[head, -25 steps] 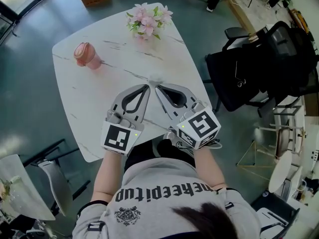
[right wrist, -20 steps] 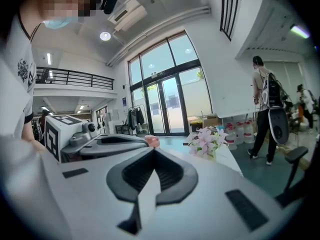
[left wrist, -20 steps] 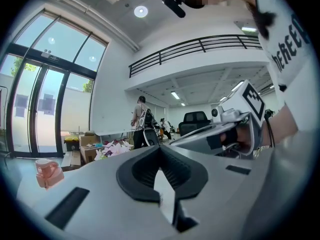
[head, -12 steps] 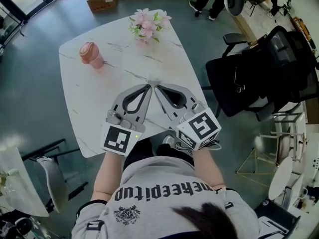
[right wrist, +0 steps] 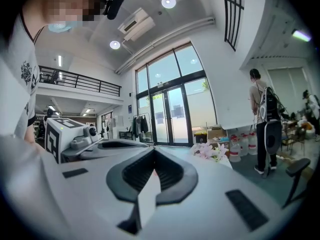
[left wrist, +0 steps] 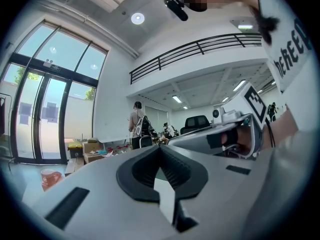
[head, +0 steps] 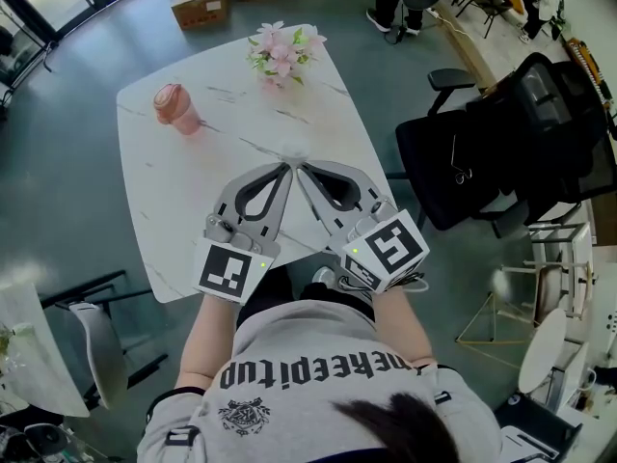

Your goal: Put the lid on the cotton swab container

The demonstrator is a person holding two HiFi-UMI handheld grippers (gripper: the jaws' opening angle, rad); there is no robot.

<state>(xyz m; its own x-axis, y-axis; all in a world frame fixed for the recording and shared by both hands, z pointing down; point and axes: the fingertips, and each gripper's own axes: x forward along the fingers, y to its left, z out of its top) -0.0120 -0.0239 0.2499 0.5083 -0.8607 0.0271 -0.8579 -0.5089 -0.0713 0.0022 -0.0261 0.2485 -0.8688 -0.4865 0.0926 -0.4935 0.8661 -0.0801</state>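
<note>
Since 1 second ago the desk (head: 183,210) has shrunk slightly in the head view, while both grippers keep the same spot in the picture, tip to tip. On the left gripper (head: 287,167) the fingers (left wrist: 100,184) are pressed together on nothing. The right gripper (head: 302,167) has its fingers (right wrist: 215,184) closed and empty too. Just past the 2 tips, on the desk, lies a small pale see-through thing, apparently the cotton swab container (head: 298,149). Its lid, contents and long axis are too small to tell. Farther out stand a pink bottle (head: 176,108), contents not visible, and pink flowers (head: 282,50). Off the desk's right side stands a black chair (head: 501,143).
</note>
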